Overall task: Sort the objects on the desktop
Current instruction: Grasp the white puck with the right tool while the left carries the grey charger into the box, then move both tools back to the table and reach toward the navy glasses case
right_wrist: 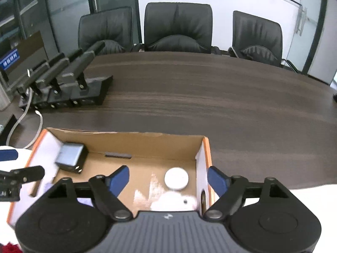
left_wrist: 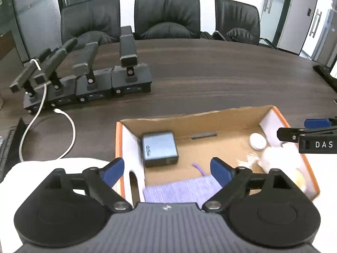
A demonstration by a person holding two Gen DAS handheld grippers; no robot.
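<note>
An open cardboard box (left_wrist: 189,116) (right_wrist: 126,136) with an orange rim sits on the dark table. Inside it lie a grey charger block (left_wrist: 159,147) (right_wrist: 70,156), a round white tin (left_wrist: 258,140) (right_wrist: 176,178), a white fluffy item (left_wrist: 278,158) (right_wrist: 174,202), a folded purple cloth (left_wrist: 181,189) and a small purple stick (left_wrist: 199,168). My left gripper (left_wrist: 167,169) hangs open above the box's near left part, nothing between its blue pads. My right gripper (right_wrist: 168,178) is open over the box's right end, above the tin and fluffy item, holding nothing.
A row of black docks with upright black handsets (left_wrist: 90,78) (right_wrist: 63,84) stands at the far left, with a white cable (left_wrist: 69,126) trailing from it. Three black chairs (left_wrist: 167,14) line the far table edge. A white sheet (left_wrist: 52,162) lies under the box's near side.
</note>
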